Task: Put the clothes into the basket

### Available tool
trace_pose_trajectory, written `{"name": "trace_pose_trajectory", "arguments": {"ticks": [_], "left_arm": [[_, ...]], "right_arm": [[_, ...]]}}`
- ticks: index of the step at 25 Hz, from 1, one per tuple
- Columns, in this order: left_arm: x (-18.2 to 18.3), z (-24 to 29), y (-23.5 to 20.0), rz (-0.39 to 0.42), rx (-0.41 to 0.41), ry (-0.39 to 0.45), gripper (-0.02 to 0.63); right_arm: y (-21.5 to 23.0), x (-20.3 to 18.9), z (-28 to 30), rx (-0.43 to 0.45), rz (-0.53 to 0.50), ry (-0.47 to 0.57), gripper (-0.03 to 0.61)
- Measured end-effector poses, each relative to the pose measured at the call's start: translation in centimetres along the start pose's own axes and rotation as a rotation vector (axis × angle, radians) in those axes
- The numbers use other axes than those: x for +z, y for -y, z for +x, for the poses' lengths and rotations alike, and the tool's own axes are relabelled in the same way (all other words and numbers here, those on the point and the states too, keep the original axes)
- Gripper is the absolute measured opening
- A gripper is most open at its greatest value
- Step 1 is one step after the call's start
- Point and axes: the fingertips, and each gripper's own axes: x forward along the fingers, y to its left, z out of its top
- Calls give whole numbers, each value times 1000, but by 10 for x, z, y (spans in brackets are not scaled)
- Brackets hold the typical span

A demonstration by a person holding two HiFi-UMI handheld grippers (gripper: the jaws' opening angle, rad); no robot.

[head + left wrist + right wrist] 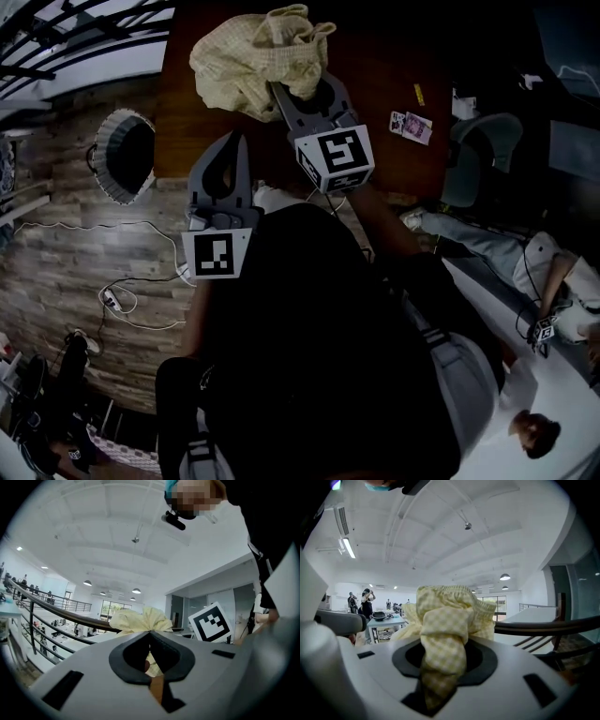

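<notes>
A pale yellow checked garment (248, 58) hangs bunched over the dark brown table (384, 66), lifted off its top. My right gripper (298, 92) is shut on the garment's near edge; in the right gripper view the cloth (443, 625) fills the gap between the jaws of the right gripper (443, 645). My left gripper (241, 141) hovers just below and left of the garment, apart from it, with its jaws together and nothing in them. In the left gripper view the left gripper (150, 633) points level at the cloth (140, 619). The round basket (127, 155) with a frilled rim stands on the floor left of the table.
Small cards (411, 127) and a yellow tag (419, 94) lie at the table's right side. A grey chair (480, 150) stands right of the table. A white cable (122, 300) runs across the wood floor. A black railing (66, 33) borders the far left.
</notes>
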Motion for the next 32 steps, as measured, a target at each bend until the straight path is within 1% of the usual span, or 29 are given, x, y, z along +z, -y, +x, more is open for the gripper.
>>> {"name": "trace_pose_trajectory", "arguments": {"ticks": [6, 13, 15, 18, 20, 27, 32], "left_arm": [[0, -39, -38, -31, 103, 31, 14], [7, -100, -93, -26, 218, 59, 14], [4, -117, -111, -34, 258, 63, 14], [-13, -140, -137, -43, 308, 51, 14], [-17, -159, -154, -43, 338, 59, 12], [-8, -237, -210, -58, 420, 90, 14], [-9, -281, -233, -53, 483, 103, 14]], "right_arm": [[-58, 11, 12, 97, -36, 19, 146], [-145, 20, 32, 221, -63, 26, 147], [-171, 18, 42, 265, -74, 22, 147], [-206, 3, 57, 317, -79, 12, 147], [-235, -3, 63, 353, -89, 9, 147], [-341, 1, 76, 454, -131, -7, 149], [-397, -5, 76, 524, -149, -19, 149]]}}
